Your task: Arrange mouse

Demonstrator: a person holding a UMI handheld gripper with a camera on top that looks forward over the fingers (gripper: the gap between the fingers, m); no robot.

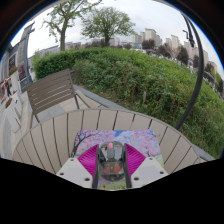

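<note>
A dark grey computer mouse (111, 162) sits between my two fingers, its scroll wheel facing up. Both magenta pads (90, 160) press against its sides, so my gripper (111, 168) is shut on it. The mouse is held above a mouse mat printed with pink blossoms (128, 140), which lies on a round table of pale wooden slats (60, 135). The lower end of the mouse is hidden by the gripper body.
A slatted wooden chair (52, 92) stands beyond the table to the left. A tall green hedge (140, 75) runs behind the table, with trees (105, 20) and buildings (170, 42) farther off. The table's curved edge drops away on the right.
</note>
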